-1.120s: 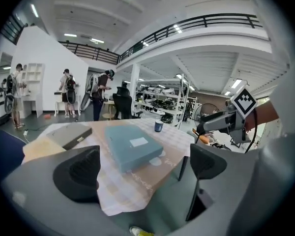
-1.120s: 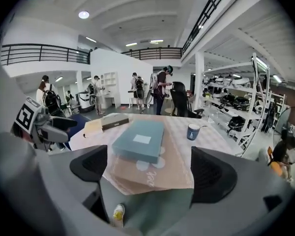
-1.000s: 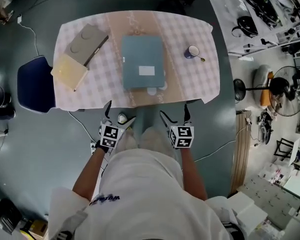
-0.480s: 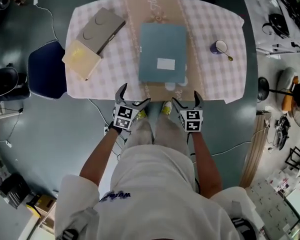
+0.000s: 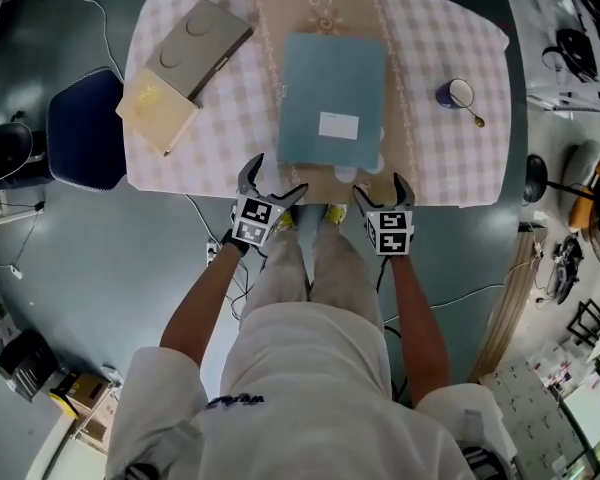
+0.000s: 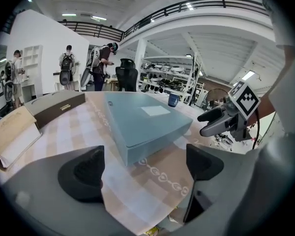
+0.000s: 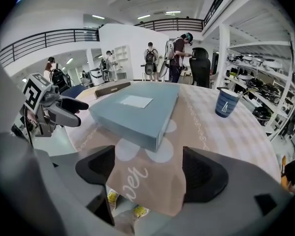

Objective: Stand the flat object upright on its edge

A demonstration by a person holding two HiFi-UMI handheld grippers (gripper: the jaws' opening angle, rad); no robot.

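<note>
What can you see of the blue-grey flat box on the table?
The blue-grey flat box is rectangular and shallow, matte and cardboard-looking, with a pale rectangular label on its top face. It lies flat and closed on the beige runner across the middle of the table, its near end close to the table's edge. Only the runner touches it.

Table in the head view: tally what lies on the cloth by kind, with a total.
Boxes: 2, the teal box and the grey box
Books: 1, the tan book
Cups: 1, the blue cup
Spoons: 1, the spoon
Total: 5
</note>
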